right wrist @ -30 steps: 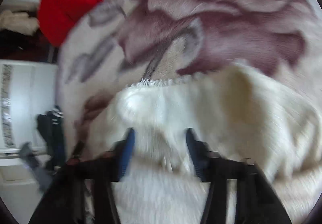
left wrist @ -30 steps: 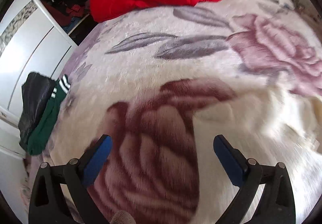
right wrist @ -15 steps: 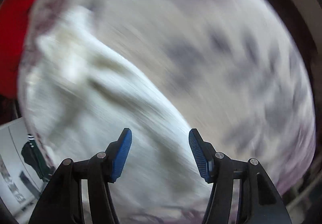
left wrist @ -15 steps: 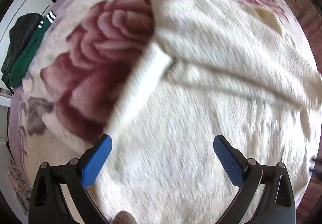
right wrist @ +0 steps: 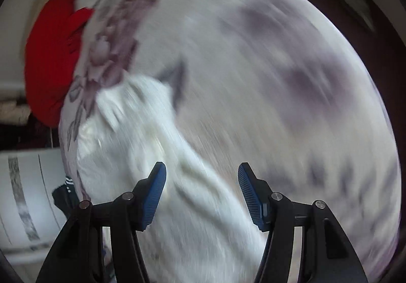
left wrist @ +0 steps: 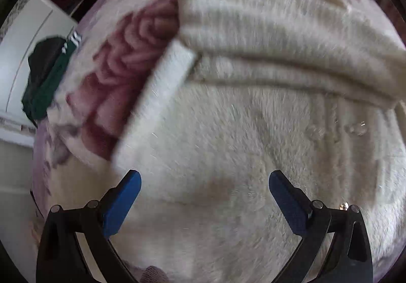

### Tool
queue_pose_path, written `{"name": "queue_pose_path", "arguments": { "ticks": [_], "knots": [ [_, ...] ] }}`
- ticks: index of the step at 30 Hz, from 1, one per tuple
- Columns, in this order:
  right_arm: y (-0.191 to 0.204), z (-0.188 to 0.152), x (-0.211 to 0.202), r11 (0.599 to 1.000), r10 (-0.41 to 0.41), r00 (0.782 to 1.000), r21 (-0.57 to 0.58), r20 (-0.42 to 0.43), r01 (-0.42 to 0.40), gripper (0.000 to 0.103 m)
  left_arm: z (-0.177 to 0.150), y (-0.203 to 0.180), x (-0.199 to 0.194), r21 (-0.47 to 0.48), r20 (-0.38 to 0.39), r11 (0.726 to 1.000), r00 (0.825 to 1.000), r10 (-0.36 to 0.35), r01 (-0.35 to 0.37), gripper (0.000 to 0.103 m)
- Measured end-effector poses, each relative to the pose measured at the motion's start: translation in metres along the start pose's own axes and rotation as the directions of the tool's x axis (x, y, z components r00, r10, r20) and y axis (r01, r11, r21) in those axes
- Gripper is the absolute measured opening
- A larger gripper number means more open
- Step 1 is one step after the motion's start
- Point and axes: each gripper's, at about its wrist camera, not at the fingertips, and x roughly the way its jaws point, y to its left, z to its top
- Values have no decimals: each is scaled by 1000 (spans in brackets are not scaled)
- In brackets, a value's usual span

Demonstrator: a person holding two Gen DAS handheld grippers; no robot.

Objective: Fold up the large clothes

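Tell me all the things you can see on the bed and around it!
Fluffy sweater: one, cream white, spread on the blanket with its top part folded over.
Blanket: one, pale with dark pink roses, covering the bed.
Red garment: one, bright red, bunched at the far edge of the bed.
Dark clothes: a small pile, black and green with white stripes, off the bed's left side.
Cabinet: one, white, behind that pile.
Left gripper: blue fingers, open over the sweater.
Right gripper: blue fingers, open.
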Motion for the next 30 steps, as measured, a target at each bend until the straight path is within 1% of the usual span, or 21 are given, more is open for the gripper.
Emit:
{"name": "queue_pose_path", "arguments": {
  "ticks": [3, 6, 8, 10, 11, 12, 13, 15, 17, 18, 19, 20, 21, 22, 23, 24, 25, 26, 27, 28, 30],
  "knots": [
    [49, 79, 44, 982, 39, 998, -184, -56, -48, 61, -10, -8, 34, -78, -45, 997, 999, -3, -1, 103],
    [94, 121, 98, 947, 25, 992, -315, -125, -63, 61, -13, -11, 38, -158, 27, 987, 1000, 17, -12, 103],
    [110, 134, 140, 930, 1, 983, -361, -181, -68, 61, -15, -14, 37, -184, 46, 983, 998, 37, -28, 103],
    [123, 134, 171, 917, -9, 975, -390, -223, -81, 61, -16, -15, 38, -210, 70, 977, 996, 51, -36, 103],
    [123, 128, 182, 909, -17, 972, -409, -236, -83, 48, -18, -16, 38, -214, 78, 976, 995, 56, -38, 103],
    [130, 125, 188, 891, -31, 972, -447, -231, -78, 24, -20, -18, 36, -214, 82, 976, 995, 59, -40, 103],
    [131, 123, 189, 877, -73, 980, -480, -187, -26, 6, -21, -19, 36, -214, 85, 976, 995, 60, -40, 103],
    [133, 128, 182, 875, -95, 989, -483, -110, 30, 4, -23, -21, 35, -212, 85, 977, 995, 54, -35, 103],
    [129, 144, 180, 878, -148, 989, -464, -28, 118, 3, -23, -21, 37, -212, 80, 977, 996, 46, -28, 103],
    [125, 151, 179, 893, -158, 988, -427, -3, 141, 3, -24, -21, 37, -207, 76, 978, 996, 44, -27, 103],
    [124, 160, 183, 901, -179, 984, -399, 13, 169, 0, -23, -20, 37, -205, 71, 978, 997, 42, -27, 103],
    [122, 168, 180, 888, -232, 969, -387, 87, 247, 0, -22, -19, 36, -210, 61, 978, 998, 35, -21, 103],
    [115, 177, 174, 892, -242, 964, -366, 107, 264, 0, -19, -17, 38, -211, 50, 977, 998, 29, -18, 103],
    [106, 186, 168, 925, -196, 976, -314, 92, 215, 0, -17, -16, 37, -211, 36, 977, 999, 24, -16, 103],
    [95, 194, 163, 965, -101, 995, -243, 12, 100, 0, -14, -14, 36, -216, 25, 976, 1000, 18, -13, 103],
    [89, 197, 160, 979, -23, 998, -205, -58, 10, 1, -12, -12, 36, -220, 17, 975, 1000, 13, -9, 103],
    [86, 196, 150, 978, 43, 991, -198, -126, -68, 8, -11, -11, 36, -226, 8, 974, 1000, 8, -6, 103],
    [86, 190, 140, 969, 46, 988, -234, -151, -80, 33, -10, -9, 35, -239, 2, 971, 1000, -1, 1, 103],
    [88, 184, 133, 958, 37, 985, -275, -169, -83, 49, -10, -7, 33, -252, 6, 968, 1000, -6, 7, 103],
    [85, 172, 125, 946, 27, 978, -310, -209, -93, 69, -11, -5, 31, -264, 7, 965, 1000, -9, 10, 103],
    [74, 158, 118, 937, 50, 960, -320, -277, -141, 70, -11, -5, 23, -287, 25, 958, 1000, -3, 10, 103]
  ]
}}
